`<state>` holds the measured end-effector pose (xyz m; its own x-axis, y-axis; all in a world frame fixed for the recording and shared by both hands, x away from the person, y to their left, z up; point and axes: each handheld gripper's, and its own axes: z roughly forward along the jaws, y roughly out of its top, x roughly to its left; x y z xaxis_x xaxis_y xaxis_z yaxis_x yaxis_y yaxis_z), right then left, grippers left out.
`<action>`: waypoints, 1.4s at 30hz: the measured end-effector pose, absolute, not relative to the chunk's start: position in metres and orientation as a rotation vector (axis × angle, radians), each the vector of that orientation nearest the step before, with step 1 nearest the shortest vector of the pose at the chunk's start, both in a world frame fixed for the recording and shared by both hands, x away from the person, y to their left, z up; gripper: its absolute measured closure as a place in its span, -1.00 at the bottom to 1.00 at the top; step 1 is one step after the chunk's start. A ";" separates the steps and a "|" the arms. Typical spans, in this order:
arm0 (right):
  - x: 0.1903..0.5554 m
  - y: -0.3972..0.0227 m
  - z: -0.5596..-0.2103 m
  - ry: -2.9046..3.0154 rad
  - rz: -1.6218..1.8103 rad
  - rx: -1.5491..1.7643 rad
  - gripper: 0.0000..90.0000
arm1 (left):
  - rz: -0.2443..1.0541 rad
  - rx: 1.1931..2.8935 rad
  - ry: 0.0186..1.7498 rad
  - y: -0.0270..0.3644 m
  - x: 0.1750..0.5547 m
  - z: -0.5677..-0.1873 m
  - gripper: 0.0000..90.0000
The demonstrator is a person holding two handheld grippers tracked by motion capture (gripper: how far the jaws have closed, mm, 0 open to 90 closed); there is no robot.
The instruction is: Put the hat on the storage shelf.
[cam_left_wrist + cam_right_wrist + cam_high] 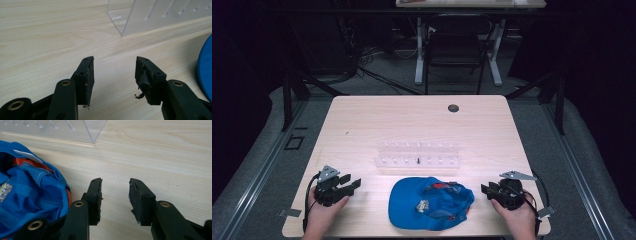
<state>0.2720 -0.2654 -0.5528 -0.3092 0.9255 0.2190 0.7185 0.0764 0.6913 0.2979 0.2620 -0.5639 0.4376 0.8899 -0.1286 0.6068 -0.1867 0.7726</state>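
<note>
This looks like a recording lab or studio. A light wooden bench point(362, 125) stands in a bright spot between black metal tripod legs point(294, 87), with dark surroundings, loose black cables point(377, 75) on the grey floor point(252, 150), and a black folding chair point(457, 50) behind.

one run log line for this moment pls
left gripper: open, empty, on table left of blue cap | right gripper: open, empty, right of cap | cap: untouched, crumpled | clear rack: behind cap

Cap point(432, 203) on table point(362, 120), rack point(418, 154) just behind it
</note>
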 end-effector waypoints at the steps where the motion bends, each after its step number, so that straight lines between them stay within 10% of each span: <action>1: 0.272 -0.265 -0.552 2.072 1.059 1.644 0.37 | 0.452 1.902 1.267 0.262 0.298 -0.564 0.11; 42: 0.292 -0.228 -0.511 2.448 0.780 1.718 0.43 | 0.374 1.899 1.250 0.256 0.301 -0.564 0.16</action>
